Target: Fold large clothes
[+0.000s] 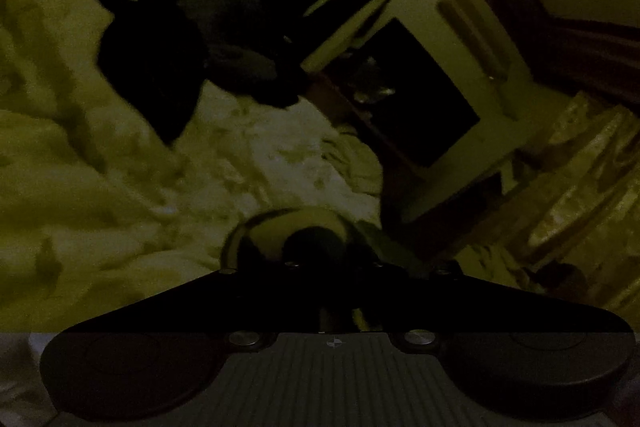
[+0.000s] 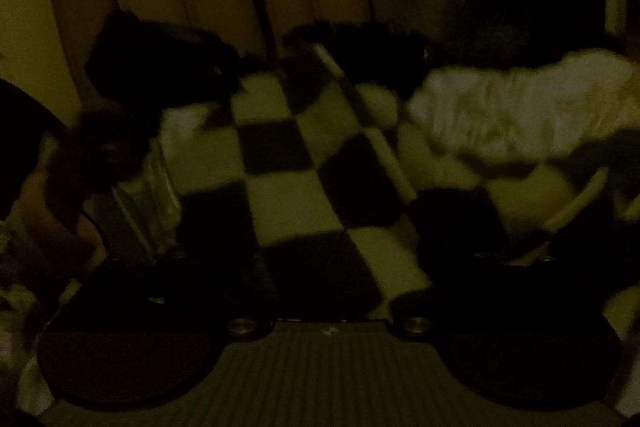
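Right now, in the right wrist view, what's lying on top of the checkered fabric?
A pale crumpled cloth overlaps the checkered fabric at the right, and dark clothes lie across its far edge. What the fabric rests on is hidden, and the picture is too dim for more.

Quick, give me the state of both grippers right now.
Left gripper: closed, apparently pinching a fold of the checkered fabric.
Right gripper: open, fingers spread wide over the checkered fabric, holding nothing.

Both views are very dim and smeared. The left gripper has its fingertips lost in shadow. The right gripper has fingers too dark to make out. The far dark heap is unidentifiable.
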Available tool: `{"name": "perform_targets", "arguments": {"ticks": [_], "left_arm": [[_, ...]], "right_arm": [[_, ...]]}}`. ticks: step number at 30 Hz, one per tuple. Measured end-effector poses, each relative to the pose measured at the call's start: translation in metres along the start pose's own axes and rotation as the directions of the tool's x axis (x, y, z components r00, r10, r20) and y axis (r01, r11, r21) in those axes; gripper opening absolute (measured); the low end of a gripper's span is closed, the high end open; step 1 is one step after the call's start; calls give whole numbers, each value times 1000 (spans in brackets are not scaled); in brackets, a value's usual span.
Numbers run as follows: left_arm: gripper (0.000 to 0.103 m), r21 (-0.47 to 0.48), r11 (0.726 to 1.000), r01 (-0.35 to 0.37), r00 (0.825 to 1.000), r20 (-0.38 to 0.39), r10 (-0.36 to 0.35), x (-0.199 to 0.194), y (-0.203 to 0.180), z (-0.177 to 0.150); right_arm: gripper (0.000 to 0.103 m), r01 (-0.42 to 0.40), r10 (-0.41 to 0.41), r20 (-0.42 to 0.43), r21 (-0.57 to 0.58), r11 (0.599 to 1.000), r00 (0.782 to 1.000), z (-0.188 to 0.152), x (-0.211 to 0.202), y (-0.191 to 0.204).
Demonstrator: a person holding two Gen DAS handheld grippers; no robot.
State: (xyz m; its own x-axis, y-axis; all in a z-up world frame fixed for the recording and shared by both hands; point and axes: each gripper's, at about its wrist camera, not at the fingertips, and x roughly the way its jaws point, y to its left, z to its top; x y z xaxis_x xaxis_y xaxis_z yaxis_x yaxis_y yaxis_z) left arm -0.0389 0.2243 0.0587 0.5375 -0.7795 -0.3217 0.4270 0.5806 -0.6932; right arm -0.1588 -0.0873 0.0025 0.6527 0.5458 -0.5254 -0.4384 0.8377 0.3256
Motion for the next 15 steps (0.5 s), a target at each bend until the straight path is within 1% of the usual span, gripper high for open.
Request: {"name": "perform_targets", "arguments": {"ticks": [1,2,4,5,6,7,8,9,10,11,12,13,14,15], "left_arm": [[53,-7,1000,-7,1000,10,7,-3,4,4],[53,-11,1000,-22,999,33,23,-7,8,10],[53,-22,999,-41,995,90,43,-19,14,29],[53,-29,999,-46,991,125,49,-26,16,39],[53,-25,998,-55,985,164,59,-35,15,50],[53,-9,997,-73,978,197,74,-42,14,60],[53,10,994,-107,970,222,102,-46,11,69],[55,16,986,-164,954,259,154,-51,10,76],[60,19,973,-230,924,317,212,-59,10,82],[70,23,957,-290,894,364,262,-66,10,86],[77,19,939,-342,869,387,309,-70,13,90],[101,4,927,-376,857,382,346,-73,17,93],[103,-12,921,-390,857,361,368,-76,24,92],[103,-12,923,-385,867,339,366,-77,29,89]], "right_arm": [[23,-55,55,-12,37,998,998,5,7,1],[20,-95,96,-14,41,995,995,12,12,7],[19,-130,130,-5,-44,990,991,34,23,27],[15,-145,146,4,-77,986,989,45,28,36],[10,-183,186,22,-90,979,982,58,33,45],[8,-244,248,47,-81,966,968,72,38,52],[2,-316,321,83,-69,946,943,86,42,59],[2,-388,393,132,-61,920,910,101,46,66],[2,-423,428,169,-67,904,888,113,50,73],[2,-414,424,203,-94,905,882,124,57,85],[3,-384,401,208,-120,916,892,129,66,94],[8,-357,376,185,-130,925,908,132,79,103],[18,-343,358,150,-115,932,922,131,94,108],[45,-340,347,123,-77,937,930,123,108,109]]}}
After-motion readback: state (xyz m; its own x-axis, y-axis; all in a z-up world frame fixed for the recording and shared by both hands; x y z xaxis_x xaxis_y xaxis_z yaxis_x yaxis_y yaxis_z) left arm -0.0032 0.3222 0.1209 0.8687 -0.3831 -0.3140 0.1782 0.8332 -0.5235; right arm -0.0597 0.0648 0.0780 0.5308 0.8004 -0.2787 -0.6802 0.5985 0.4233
